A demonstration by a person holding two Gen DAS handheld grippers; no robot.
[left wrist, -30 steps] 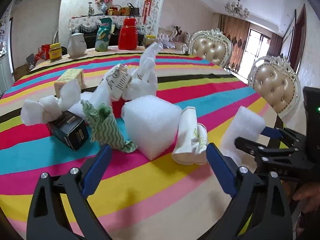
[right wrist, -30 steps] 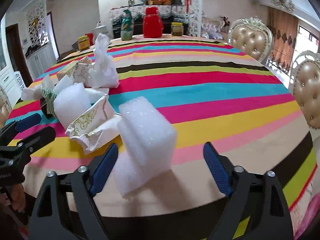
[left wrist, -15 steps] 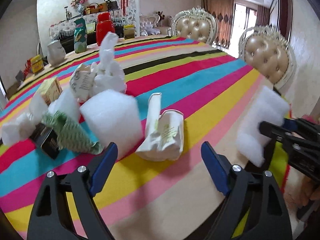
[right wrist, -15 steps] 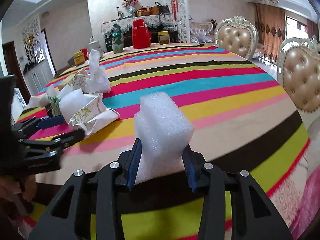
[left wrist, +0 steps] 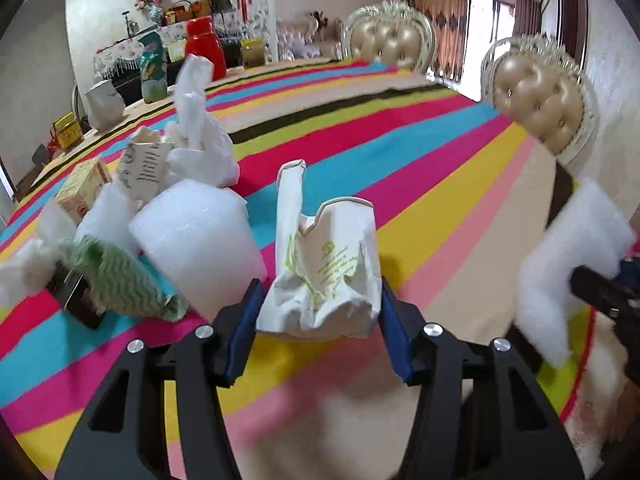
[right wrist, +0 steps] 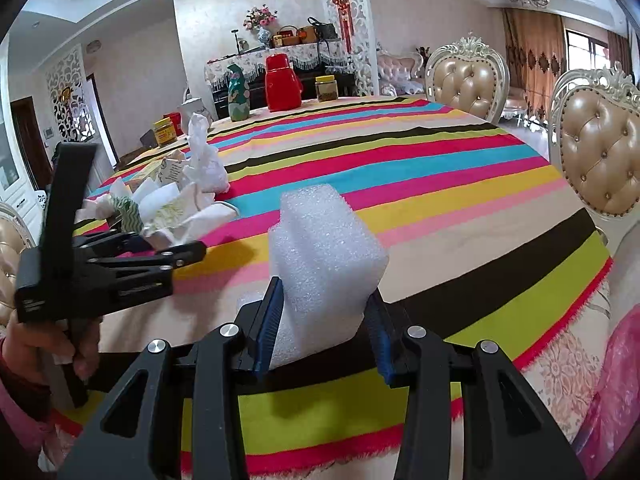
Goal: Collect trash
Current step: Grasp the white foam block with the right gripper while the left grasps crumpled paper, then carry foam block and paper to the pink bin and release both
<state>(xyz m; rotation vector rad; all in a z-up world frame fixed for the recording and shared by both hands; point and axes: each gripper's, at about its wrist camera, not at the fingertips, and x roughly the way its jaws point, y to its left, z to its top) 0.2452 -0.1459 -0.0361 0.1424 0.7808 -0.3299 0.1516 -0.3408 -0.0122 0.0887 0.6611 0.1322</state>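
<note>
My left gripper (left wrist: 318,320) is shut on a crumpled white paper bag with green print (left wrist: 332,272) at the table's near edge. A white foam cube (left wrist: 200,240) sits just left of it, with a green patterned wrapper (left wrist: 116,276), a black box (left wrist: 76,300) and white tissues (left wrist: 200,148) beyond. My right gripper (right wrist: 326,328) is shut on a white foam block (right wrist: 324,252) and holds it above the near table edge. The foam block also shows at the right of the left wrist view (left wrist: 568,264).
A round table with a striped cloth (right wrist: 400,168). A red thermos (right wrist: 280,84), a green bottle (right wrist: 239,96), jars and a white vase stand at its far side. Padded chairs (right wrist: 600,160) stand at the right. A pink bag (right wrist: 616,400) hangs low right.
My left gripper moved forward and closed on the paper bag. My right gripper closed on the foam block and lifted it toward the table's near edge.
</note>
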